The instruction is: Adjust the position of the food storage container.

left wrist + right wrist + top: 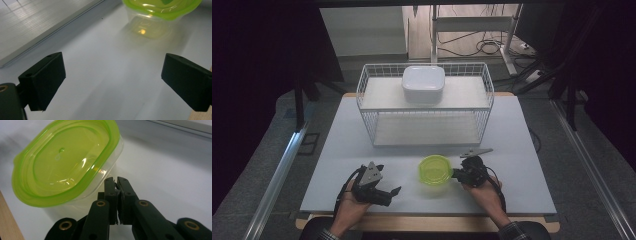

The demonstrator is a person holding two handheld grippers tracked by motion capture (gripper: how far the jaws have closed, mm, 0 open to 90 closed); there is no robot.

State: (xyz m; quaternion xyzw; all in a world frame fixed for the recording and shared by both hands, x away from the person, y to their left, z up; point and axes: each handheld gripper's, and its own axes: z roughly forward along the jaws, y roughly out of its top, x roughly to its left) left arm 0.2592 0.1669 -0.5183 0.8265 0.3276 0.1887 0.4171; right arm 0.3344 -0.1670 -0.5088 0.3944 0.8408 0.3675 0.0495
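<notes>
So the green-lidded container [435, 170] was parked on the pale tabletop [337, 150], a bit toward the 6 o'clock edge in the high view, roughly in the middle between the two hands. The right hand-held gripper [458, 174] was sat at the container's 3 o'clock side, right up against its clear wall. In the right gripper view its jaws were seen pressed together with nothing between them, tips just beside the container [67, 165] under the rim of the lid; whether the tips were actually touching the plastic couldn't be made out.

The left hand-held gripper [394, 192] was held well off at the container's 9 o'clock, down near the front edge. Its jaws were spread wide in the left gripper view, nothing caught between them, only bare tabletop [105, 82] seen in the gap, with the container [160, 15] up at 1 o'clock, apart from both jaws.

Further back, at 12 o'clock from the container, a white wire rack [367, 100] was stood on the tabletop, and a white square dish [423, 84] was placed on its upper shelf.
</notes>
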